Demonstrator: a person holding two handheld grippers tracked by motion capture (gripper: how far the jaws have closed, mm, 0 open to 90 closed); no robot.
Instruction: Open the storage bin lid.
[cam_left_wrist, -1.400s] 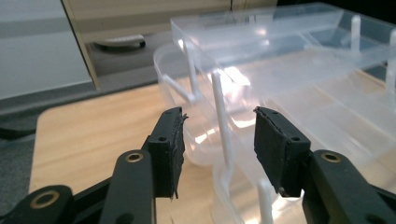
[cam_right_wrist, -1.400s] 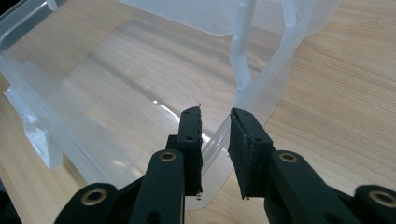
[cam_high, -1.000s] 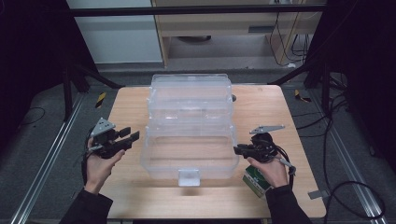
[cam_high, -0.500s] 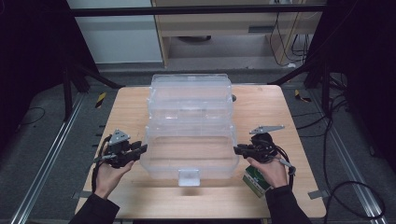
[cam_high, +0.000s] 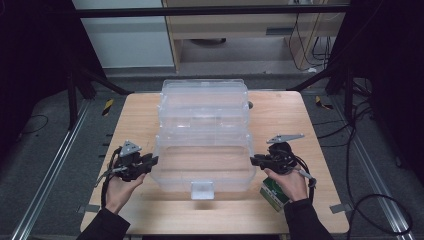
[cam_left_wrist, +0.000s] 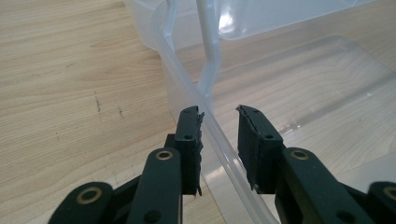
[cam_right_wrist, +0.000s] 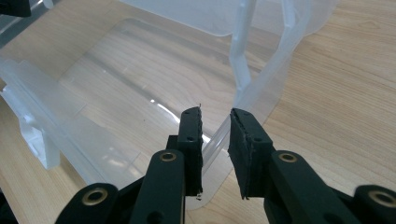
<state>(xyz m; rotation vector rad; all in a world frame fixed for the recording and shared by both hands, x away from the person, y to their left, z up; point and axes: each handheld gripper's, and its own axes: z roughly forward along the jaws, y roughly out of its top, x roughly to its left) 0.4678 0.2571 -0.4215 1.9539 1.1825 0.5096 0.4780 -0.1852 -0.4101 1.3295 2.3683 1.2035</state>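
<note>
- Lowered and drawn in to the left end wall of the clear plastic tiered storage box (cam_high: 202, 145) since a second ago: left tongs (cam_high: 150, 162), then raised and off to the side; jaws have just been closing, with the box rim between them.
- Now straddling that rim in the left gripper view (cam_left_wrist: 218, 140): one jaw outside and close against the wall, the other inside with a sliver of gap; cannot tell whether the pads press yet.
- Unmoved at the opposite end: right tongs (cam_high: 256, 160), jaws to either side of the right end wall, narrow gap with the rim running through it in the right gripper view (cam_right_wrist: 215, 140); looks clamped on the box.
- Sits in the middle of the pale wooden tabletop (cam_high: 140, 112): box opened out in stepped trays, lowest tray nearest the person, small latch tab (cam_high: 202, 189) at its front edge.
- Lies on the tabletop by the right hand (cam_high: 285, 182), partly under it: small green-and-white carton (cam_high: 272, 195).
- Wrapped round the left tongs' body: left hand (cam_high: 120, 185), dark sleeve below.
</note>
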